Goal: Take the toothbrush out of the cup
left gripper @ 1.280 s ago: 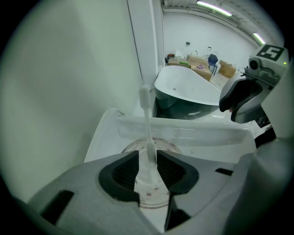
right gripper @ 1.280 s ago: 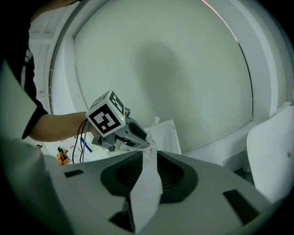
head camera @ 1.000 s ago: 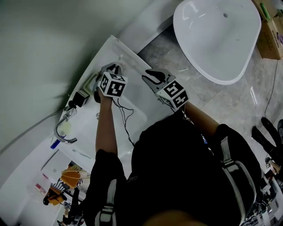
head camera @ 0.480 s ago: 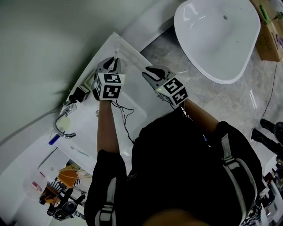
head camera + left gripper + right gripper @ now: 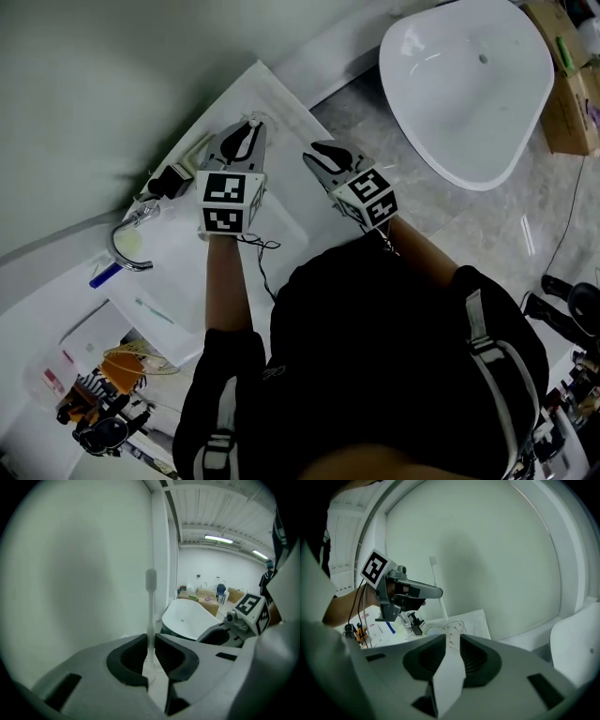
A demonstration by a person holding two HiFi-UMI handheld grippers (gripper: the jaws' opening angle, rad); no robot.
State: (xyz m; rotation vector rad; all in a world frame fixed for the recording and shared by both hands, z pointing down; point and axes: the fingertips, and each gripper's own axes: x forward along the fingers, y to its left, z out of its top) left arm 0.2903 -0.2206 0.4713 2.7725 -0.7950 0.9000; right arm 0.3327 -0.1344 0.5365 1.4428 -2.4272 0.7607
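A white toothbrush [image 5: 150, 602] stands upright between the jaws of my left gripper [image 5: 151, 654], which is shut on its handle. In the right gripper view the toothbrush [image 5: 436, 581] hangs from the left gripper [image 5: 429, 592], lifted above a clear cup [image 5: 452, 629] on the white counter. From the head view, the left gripper [image 5: 246, 131] is raised over the counter's far end. Beside it to the right, my right gripper [image 5: 323, 152] is open, pointing toward the cup with nothing between its pads.
A white oval tub [image 5: 469, 84] lies on the floor at the upper right, next to a cardboard box [image 5: 567, 84]. On the counter [image 5: 281, 103] are a curved tap [image 5: 131, 246], a black item [image 5: 169, 181] and a blue item [image 5: 103, 274]. Tools clutter the lower left.
My left gripper has risen and tilted with the toothbrush in it, pulling it up away from the cup. The right gripper has barely shifted.
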